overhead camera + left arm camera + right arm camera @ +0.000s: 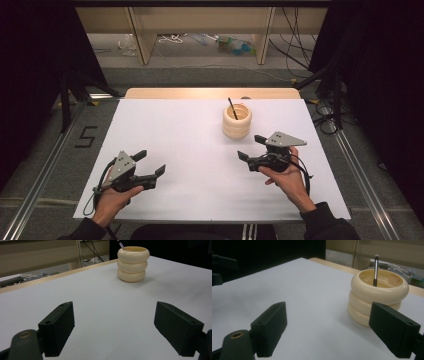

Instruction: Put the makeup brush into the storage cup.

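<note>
White desk point(200, 165) under dim light, and a cream ribbed holder point(237, 120) stands at about one o'clock, a slim brush point(232, 108) leaning inside. Right tool point(251, 147) hovers just beside it at five o'clock, jaws spread, gripping nothing. Left tool point(151, 163) waits well apart at seven o'clock, jaws likewise spread.

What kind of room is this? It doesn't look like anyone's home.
Probably a lab or a data-recording workspace. A bare white table stands on metal floor rails, black curtains hang on both sides, and loose cables trail across the floor behind.
</note>
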{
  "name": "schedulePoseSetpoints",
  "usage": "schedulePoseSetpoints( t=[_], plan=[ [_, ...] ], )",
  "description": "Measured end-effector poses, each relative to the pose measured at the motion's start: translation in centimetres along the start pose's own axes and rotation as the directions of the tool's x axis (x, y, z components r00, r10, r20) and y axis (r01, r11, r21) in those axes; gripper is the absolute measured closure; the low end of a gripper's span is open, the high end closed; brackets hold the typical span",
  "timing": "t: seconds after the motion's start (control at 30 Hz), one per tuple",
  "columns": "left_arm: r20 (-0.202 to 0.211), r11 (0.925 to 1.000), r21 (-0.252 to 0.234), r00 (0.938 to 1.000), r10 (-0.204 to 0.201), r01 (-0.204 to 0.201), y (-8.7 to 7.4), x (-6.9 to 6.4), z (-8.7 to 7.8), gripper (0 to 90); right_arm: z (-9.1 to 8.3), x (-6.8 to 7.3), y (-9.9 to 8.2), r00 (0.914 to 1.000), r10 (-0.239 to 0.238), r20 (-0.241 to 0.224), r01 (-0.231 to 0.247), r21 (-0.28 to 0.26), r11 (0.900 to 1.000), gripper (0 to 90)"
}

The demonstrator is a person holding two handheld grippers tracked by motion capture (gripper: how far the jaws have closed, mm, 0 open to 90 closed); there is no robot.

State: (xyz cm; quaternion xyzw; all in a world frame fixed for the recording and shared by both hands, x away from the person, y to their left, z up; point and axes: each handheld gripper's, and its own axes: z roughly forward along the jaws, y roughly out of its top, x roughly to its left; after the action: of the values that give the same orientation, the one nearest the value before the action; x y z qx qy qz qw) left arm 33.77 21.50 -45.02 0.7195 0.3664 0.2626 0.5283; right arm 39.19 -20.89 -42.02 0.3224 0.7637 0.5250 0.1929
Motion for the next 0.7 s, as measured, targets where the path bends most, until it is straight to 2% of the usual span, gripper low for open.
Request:
schedulePoseSetpoints(
  t=[0.03,0.57,0.7],
  plan=[
    [0.000,1.0000,0.000,1.0000,0.000,0.000,0.0,0.0,0.0,16.6,-0.1,-0.1,0.0,0.9998,-0.014,0.017,0.014,0.006,0.9999,16.2],
    [-0.001,1.0000,0.002,1.0000,0.000,0.000,0.0,0.0,0.0,16.6,-0.9,0.0,-0.9,0.9998,0.010,0.015,-0.010,0.013,0.9999,16.2],
    [0.000,1.0000,0.001,1.0000,-0.001,0.001,0.0,0.0,0.0,16.6,-1.0,0.0,-1.1,0.9998,0.012,0.015,-0.011,-0.018,0.9998,16.2]
  ],
)
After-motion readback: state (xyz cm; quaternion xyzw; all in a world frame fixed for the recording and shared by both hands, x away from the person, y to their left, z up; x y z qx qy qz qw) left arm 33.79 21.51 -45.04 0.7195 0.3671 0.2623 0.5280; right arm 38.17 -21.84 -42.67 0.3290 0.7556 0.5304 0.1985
